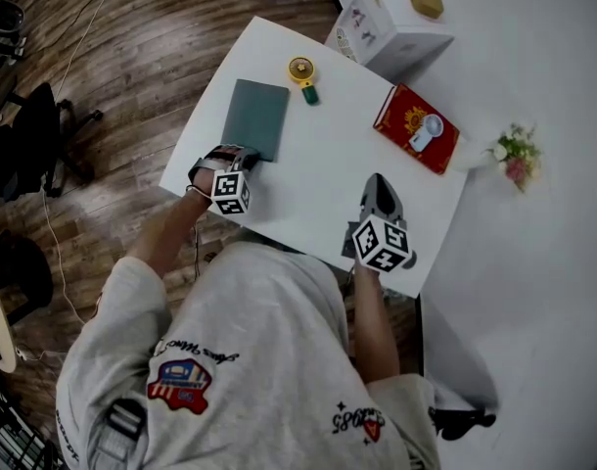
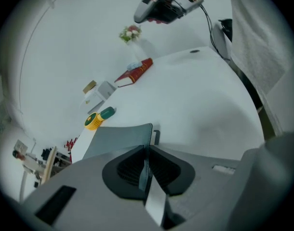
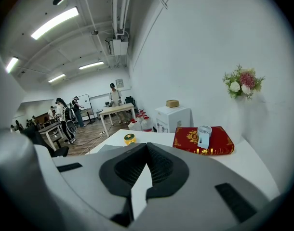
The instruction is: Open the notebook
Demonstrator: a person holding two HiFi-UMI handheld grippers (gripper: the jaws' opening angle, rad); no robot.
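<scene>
A grey-green notebook (image 1: 256, 117) lies closed on the white table (image 1: 323, 179), toward its far left. My left gripper (image 1: 242, 157) sits at the notebook's near corner. In the left gripper view the jaws of the left gripper (image 2: 148, 147) are closed on the corner of the notebook (image 2: 119, 139) cover, which bows up slightly there. My right gripper (image 1: 377, 186) hovers over the table's near right part, away from the notebook. The right gripper (image 3: 146, 149) is shut with nothing between its fingers.
A small yellow and green gadget (image 1: 302, 72) lies just beyond the notebook. A red book (image 1: 412, 133) with a white handheld fan (image 1: 426, 131) on it lies at the far right. A white box (image 1: 391, 23) and flowers (image 1: 515, 153) stand past the table. A dark chair (image 1: 34, 145) stands left.
</scene>
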